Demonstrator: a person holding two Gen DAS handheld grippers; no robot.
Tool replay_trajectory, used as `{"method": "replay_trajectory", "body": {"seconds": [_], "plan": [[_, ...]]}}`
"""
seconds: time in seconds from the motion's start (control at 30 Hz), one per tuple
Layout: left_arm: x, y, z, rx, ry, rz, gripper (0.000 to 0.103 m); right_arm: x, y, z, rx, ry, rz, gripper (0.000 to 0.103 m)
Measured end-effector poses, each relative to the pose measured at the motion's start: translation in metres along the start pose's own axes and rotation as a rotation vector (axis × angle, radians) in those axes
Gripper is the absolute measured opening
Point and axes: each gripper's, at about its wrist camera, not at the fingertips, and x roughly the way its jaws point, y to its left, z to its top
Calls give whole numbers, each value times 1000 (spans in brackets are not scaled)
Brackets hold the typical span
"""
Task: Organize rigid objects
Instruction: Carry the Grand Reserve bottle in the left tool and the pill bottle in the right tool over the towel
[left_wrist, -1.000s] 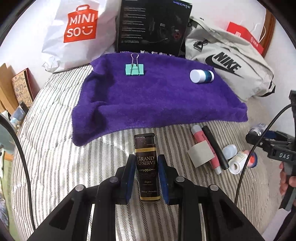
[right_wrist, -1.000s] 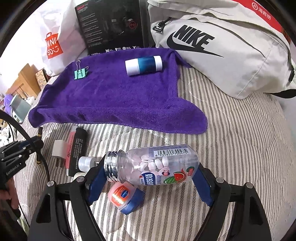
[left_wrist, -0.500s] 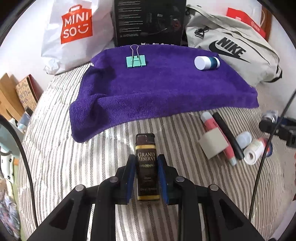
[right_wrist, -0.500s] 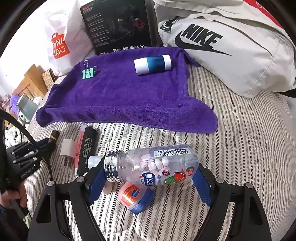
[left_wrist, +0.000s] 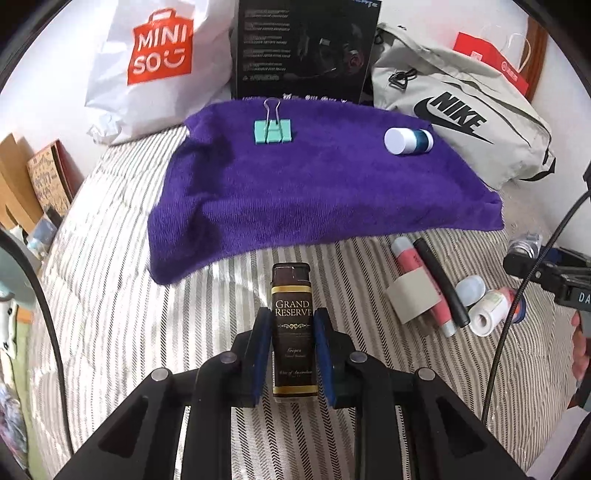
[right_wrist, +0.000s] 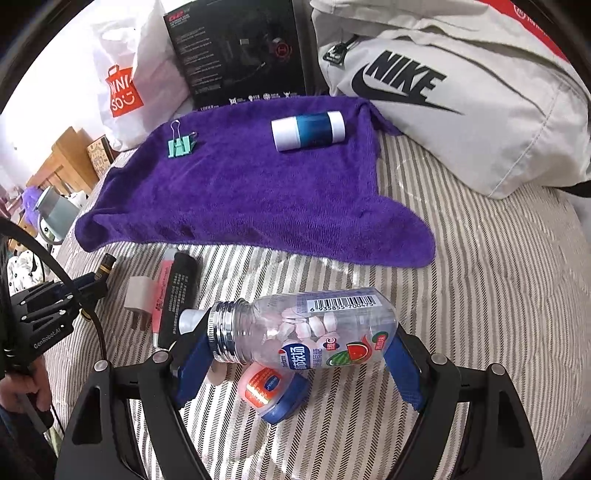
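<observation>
In the left wrist view, the left gripper (left_wrist: 293, 354) has its two blue pads pressed on the sides of a small dark bottle (left_wrist: 294, 332) with a gold label, so it is closed narrow on it. The bottle points toward the purple towel (left_wrist: 314, 192) and is over the striped bedcover (left_wrist: 110, 295), just before the towel's near edge. On the towel lie a green binder clip (left_wrist: 273, 129) at the far left and a white and blue tube (left_wrist: 406, 140) at the far right. Right of the towel's near edge is a group of small things: a pink stick (left_wrist: 421, 284), a black pen (left_wrist: 439, 280) and a grey plug (left_wrist: 413, 299). In the right wrist view, the right gripper (right_wrist: 295, 343) is spread wide and holds a clear candy bottle (right_wrist: 306, 328) lengthwise between its pads, before the towel's near edge. A small blue jar (right_wrist: 273, 387) lies under the bottle.
</observation>
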Motion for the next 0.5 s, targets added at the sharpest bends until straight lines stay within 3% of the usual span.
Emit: {"method": "replay_trajectory", "body": {"seconds": [0.5], "plan": [[-21,-2,39,11,-63,-26,23,-14,7,32,-39,-46,36,82]]}}
